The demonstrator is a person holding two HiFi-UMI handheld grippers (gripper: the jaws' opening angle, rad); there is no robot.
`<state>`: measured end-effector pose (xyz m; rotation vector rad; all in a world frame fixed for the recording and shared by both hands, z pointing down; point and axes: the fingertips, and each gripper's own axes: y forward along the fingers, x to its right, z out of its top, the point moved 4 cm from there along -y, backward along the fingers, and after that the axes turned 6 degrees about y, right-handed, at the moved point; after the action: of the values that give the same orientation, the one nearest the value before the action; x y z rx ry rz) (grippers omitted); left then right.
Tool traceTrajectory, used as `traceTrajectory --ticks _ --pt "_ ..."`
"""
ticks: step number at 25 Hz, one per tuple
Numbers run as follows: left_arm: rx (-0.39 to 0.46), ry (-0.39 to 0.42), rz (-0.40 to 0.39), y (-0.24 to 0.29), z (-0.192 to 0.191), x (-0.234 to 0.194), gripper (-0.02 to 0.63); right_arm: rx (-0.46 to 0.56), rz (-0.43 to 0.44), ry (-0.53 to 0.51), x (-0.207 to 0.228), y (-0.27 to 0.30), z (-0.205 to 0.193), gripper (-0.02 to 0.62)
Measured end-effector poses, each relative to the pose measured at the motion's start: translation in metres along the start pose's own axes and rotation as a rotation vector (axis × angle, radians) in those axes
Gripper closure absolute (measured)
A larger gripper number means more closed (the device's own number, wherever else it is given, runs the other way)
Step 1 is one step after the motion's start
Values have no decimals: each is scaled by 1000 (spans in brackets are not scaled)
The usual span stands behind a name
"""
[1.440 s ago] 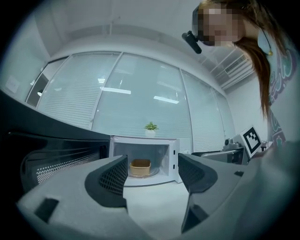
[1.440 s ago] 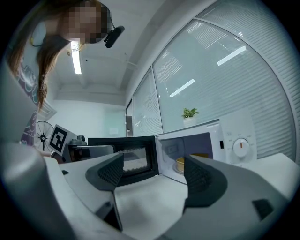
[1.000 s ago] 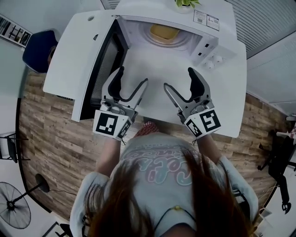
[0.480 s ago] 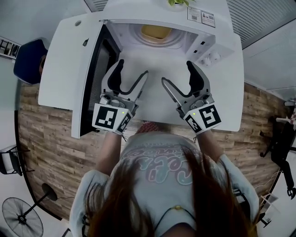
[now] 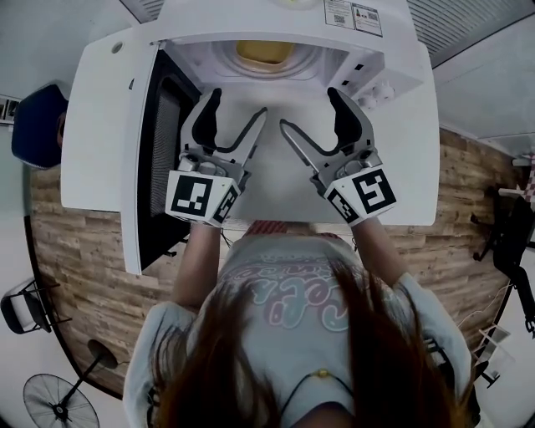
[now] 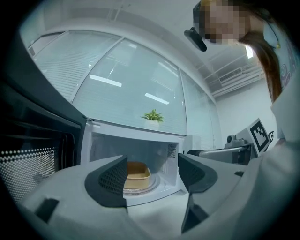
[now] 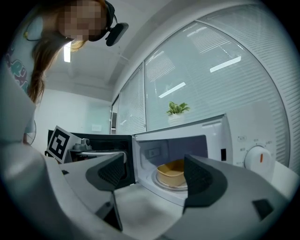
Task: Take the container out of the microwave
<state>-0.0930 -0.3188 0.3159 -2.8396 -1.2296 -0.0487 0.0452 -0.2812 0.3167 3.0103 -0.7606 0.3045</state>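
The head view looks steeply down past the person's hair (image 5: 276,368) onto the left tool (image 5: 236,107), the right tool (image 5: 309,110) and the open microwave (image 5: 242,17) just beyond their tips. Each tool's own view sits low behind its jaws, facing into the cavity close ahead, with the other tool at its inner edge. All three views share the container (image 5: 263,52) inside.

We log office-type room: glass partitions (image 6: 136,93) with blinds (image 6: 61,58), blue chair (image 5: 33,125), pedestal fan (image 5: 52,403), microwave (image 5: 251,21) on white table (image 5: 410,167).
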Motion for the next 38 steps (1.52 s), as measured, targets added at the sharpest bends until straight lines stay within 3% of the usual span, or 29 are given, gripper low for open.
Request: traceTrajectory --ticks 22,38 --pt "-46 -87 11 49 -41 -50 298 -29 -111 57 38 58 -27 206" --pt "-143 -51 12 78 -75 -74 298 -108 -169 45 56 92 -63 206"
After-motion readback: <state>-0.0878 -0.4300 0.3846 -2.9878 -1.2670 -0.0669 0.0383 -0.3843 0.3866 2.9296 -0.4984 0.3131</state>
